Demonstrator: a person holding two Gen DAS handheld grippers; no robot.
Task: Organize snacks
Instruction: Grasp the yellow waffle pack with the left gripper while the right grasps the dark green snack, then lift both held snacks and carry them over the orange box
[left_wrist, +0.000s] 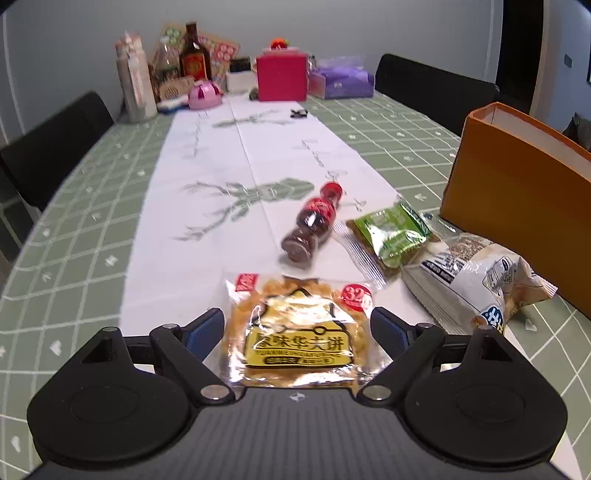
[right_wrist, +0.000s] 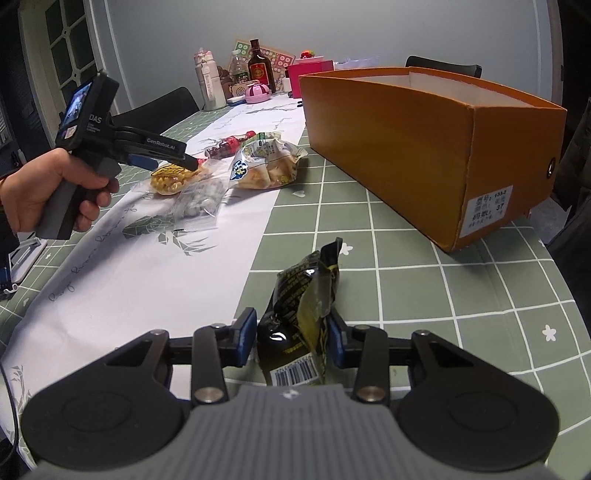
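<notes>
My left gripper (left_wrist: 297, 325) is open, its blue pads on either side of a clear packet of yellow waffle biscuits (left_wrist: 299, 347) lying on the white runner, with a small gap at each pad. In the right wrist view the left gripper (right_wrist: 186, 160) hangs over that packet (right_wrist: 168, 181). My right gripper (right_wrist: 291, 336) is shut on a black and gold snack packet (right_wrist: 303, 291) that stands up above the green tablecloth. An open orange box (right_wrist: 406, 147) stands beyond it to the right. A small cola bottle (left_wrist: 314, 221), a green packet (left_wrist: 391, 232) and a white crisp bag (left_wrist: 476, 280) lie near the box (left_wrist: 517, 192).
A clear bag of pale pieces (right_wrist: 201, 199) lies by the waffle packet. Bottles (left_wrist: 194, 55), a pink box (left_wrist: 282, 75) and a purple tissue pack (left_wrist: 341, 81) crowd the table's far end. Black chairs (left_wrist: 51, 147) stand on both sides. A hand (right_wrist: 55, 188) grips the left gripper's handle.
</notes>
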